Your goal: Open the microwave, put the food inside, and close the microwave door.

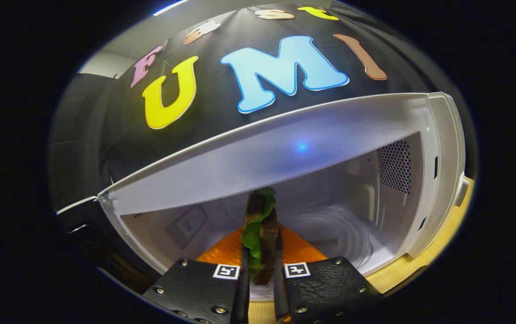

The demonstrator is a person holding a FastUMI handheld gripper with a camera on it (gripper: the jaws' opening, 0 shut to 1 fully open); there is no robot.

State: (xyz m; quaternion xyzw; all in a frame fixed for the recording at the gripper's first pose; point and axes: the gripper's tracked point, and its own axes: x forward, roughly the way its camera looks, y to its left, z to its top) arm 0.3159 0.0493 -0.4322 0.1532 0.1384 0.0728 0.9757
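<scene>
A white microwave (pixel 437 180) stands open straight ahead, its bare cavity with a glass turntable (pixel 343 234) facing me. My gripper (pixel 261 265) is shut on a sandwich (pixel 262 229) of dark bread and green lettuce, held upright on its edge between the fingers. The sandwich is at the cavity's mouth, above an orange plate (pixel 222 249) that lies just beyond the fingertips at the front of the cavity. The microwave's dark door (pixel 87 234) hangs swung out to the left.
The microwave rests on a light wooden tabletop (pixel 419 265). A perforated vent (pixel 395 166) lines the cavity's right wall. The booth's black cloth wall rises behind the microwave.
</scene>
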